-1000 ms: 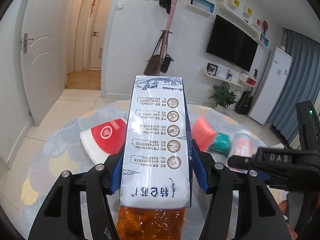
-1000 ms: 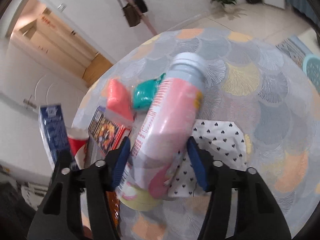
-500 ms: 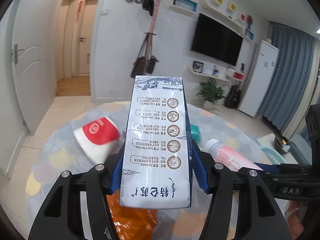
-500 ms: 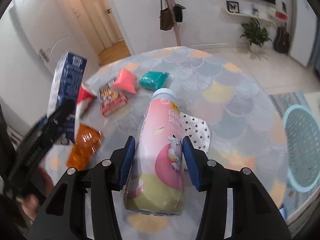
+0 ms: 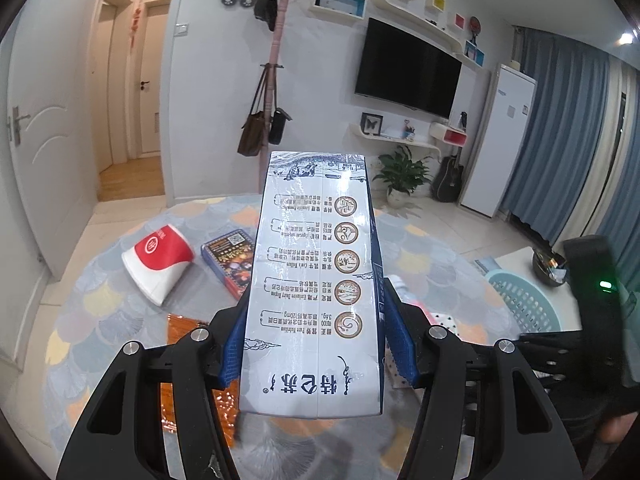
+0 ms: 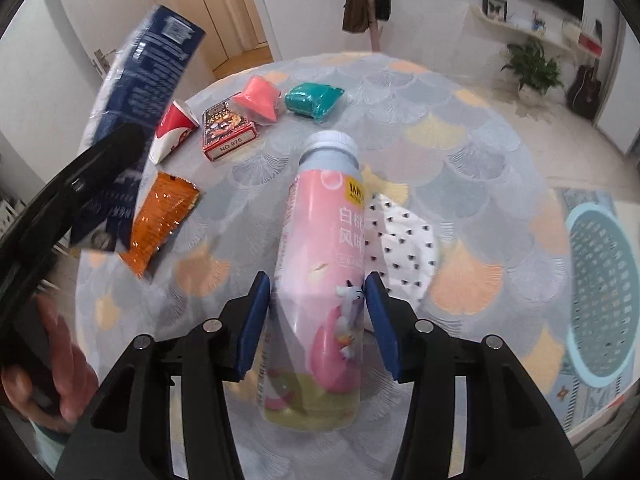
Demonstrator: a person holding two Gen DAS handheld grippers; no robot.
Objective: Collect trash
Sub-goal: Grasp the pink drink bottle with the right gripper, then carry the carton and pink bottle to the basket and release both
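My left gripper [image 5: 316, 344] is shut on a blue and white milk carton [image 5: 316, 280] and holds it above the round table [image 5: 80, 320]. The carton also shows at the left of the right wrist view [image 6: 136, 96]. My right gripper [image 6: 318, 320] is shut on a pink drink bottle [image 6: 320, 272] with a pale blue cap, held above the table. A teal plastic basket [image 6: 600, 292] stands on the floor to the right of the table; it also shows in the left wrist view [image 5: 524, 300].
On the table lie a red and white paper cup [image 5: 158, 258], a small printed box [image 6: 228, 128], an orange snack wrapper [image 6: 160, 220], a pink packet [image 6: 258, 100], a teal packet [image 6: 314, 100] and a white dotted cloth [image 6: 404, 248].
Both grippers have swung to the right with their loads. The basket has come further into the right wrist view and now shows in the left one. The right gripper has levelled out.
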